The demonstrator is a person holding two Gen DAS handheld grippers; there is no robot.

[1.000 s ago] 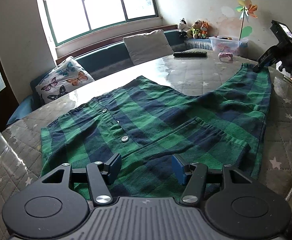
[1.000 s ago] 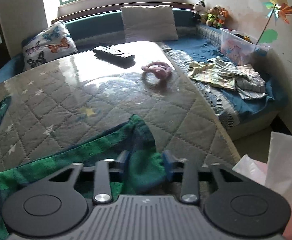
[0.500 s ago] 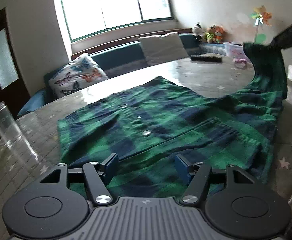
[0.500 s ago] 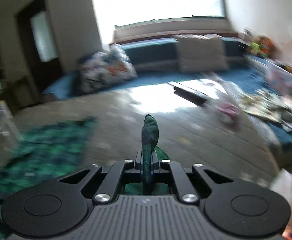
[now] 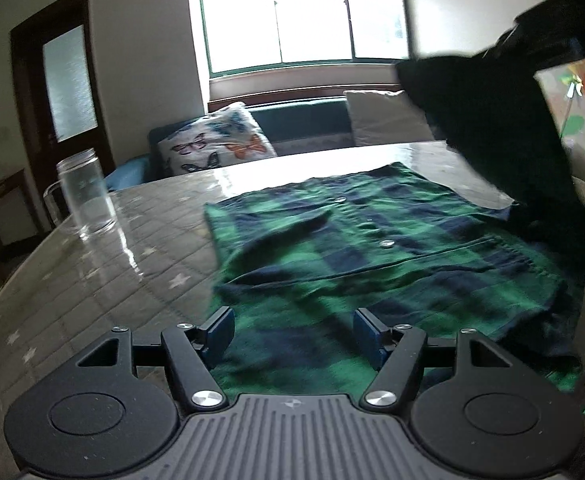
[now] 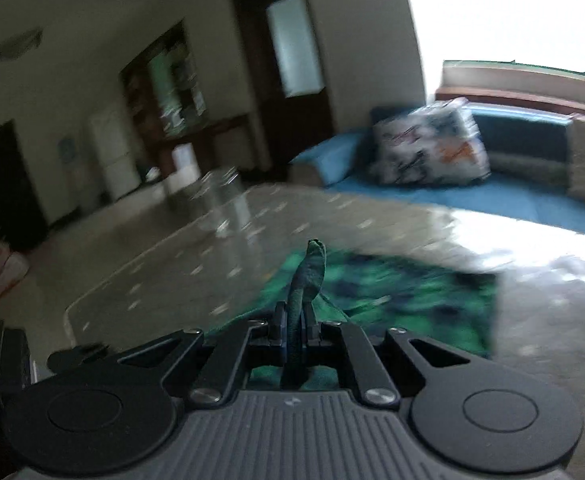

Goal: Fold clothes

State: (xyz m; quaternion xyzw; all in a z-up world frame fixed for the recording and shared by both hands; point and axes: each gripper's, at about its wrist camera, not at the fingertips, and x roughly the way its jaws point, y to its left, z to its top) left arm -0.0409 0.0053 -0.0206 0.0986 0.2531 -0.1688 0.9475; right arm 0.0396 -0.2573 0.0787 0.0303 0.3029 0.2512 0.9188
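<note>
A green and navy plaid shirt lies spread on the quilted table, buttons up. My left gripper is open and empty, hovering over the shirt's near hem. My right gripper is shut on a pinched edge of the shirt and holds it lifted above the table. In the left wrist view the right gripper shows at the upper right, with the shirt's right side hanging dark from it. The rest of the shirt lies blurred below in the right wrist view.
A clear glass jar stands on the table at the left. A butterfly cushion and a beige cushion rest on the blue bench under the window. The table's curved edge runs at the left.
My right gripper closed on the shirt's right corner, lifted it high and swung it leftward over the shirt. The left gripper stayed open and turned to the left.
</note>
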